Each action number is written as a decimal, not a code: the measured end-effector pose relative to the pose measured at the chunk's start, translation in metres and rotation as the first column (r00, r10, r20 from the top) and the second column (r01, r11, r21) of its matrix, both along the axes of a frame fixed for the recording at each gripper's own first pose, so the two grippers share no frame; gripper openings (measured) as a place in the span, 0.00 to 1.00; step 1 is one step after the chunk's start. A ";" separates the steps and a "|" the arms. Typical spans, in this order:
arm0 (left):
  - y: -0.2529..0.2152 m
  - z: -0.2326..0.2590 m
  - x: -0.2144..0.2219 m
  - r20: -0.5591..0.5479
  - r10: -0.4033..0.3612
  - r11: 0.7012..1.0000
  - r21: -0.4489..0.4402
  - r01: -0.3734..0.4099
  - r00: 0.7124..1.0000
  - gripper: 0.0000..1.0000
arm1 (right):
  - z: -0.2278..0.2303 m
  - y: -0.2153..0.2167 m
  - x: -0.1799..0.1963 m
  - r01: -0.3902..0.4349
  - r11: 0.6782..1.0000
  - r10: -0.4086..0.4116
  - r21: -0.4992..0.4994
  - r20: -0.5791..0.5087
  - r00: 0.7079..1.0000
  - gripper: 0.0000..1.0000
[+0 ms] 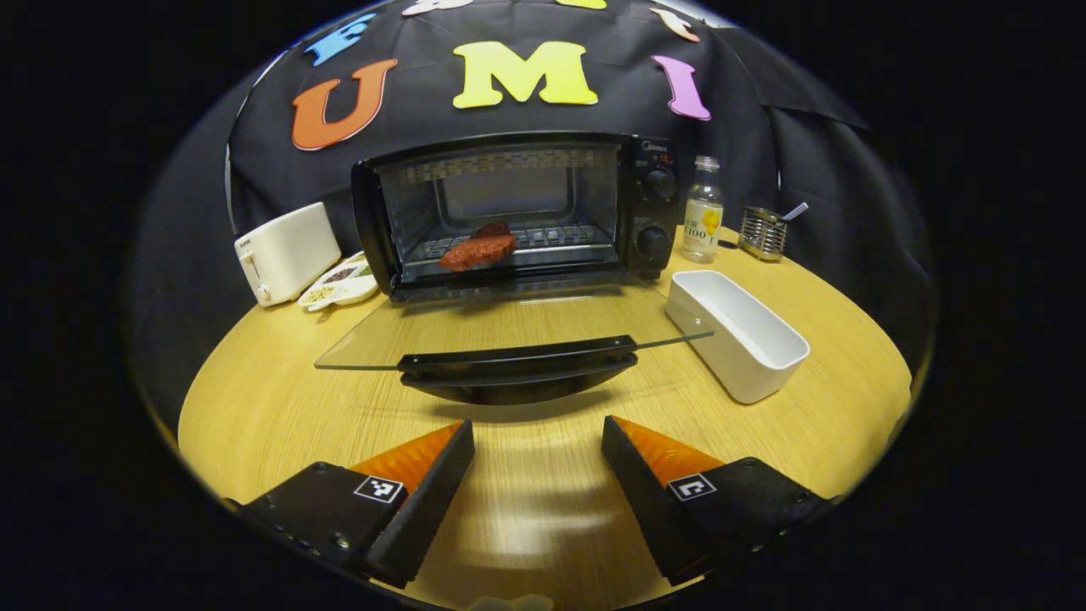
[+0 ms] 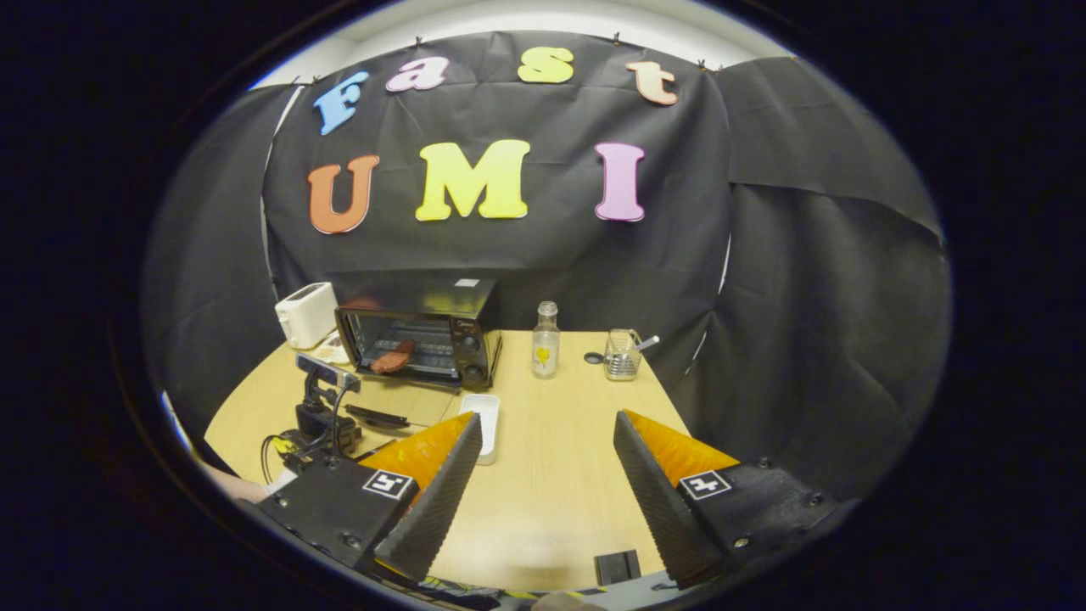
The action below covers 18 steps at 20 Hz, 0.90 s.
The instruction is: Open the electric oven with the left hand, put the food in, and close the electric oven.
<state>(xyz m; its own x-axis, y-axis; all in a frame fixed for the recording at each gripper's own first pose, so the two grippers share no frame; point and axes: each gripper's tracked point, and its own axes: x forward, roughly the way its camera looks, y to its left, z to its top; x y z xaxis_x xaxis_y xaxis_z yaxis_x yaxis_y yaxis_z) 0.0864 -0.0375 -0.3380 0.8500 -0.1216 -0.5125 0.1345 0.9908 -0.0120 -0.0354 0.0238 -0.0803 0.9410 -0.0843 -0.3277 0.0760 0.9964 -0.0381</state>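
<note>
The food (image 1: 478,250) is sitting on the rack inside the electric oven (image 1: 517,212), at 12 o'clock from the left hand-held gripper (image 1: 538,475), which is hovering released below the lowered door handle (image 1: 517,361). The right hand-held gripper (image 2: 547,492) is also hanging released, grasping nothing. Risk: a handle missed between the fingers is likely to let the glass door drop back.

black electric oven (image 1: 517,212) at the back of the table, glass door (image 1: 509,339) dropped flat open, reddish-brown food (image 1: 478,250) sitting on the rack inside

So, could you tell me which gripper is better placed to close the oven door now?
Left: the left gripper is open, facing the lowered door's handle; the right gripper sits farther back.
</note>
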 end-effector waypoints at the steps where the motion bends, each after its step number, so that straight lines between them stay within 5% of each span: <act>1: 0.004 0.000 0.005 0.004 0.004 1.000 0.014 -0.004 1.000 0.97 | 0.000 -0.002 -0.001 0.002 1.000 -0.002 0.006 0.002 1.000 0.96; 18: 0.018 0.101 0.064 0.161 -0.012 0.999 0.037 0.006 0.987 0.97 | 0.010 0.006 0.008 -0.001 0.999 -0.001 0.037 0.048 0.999 0.99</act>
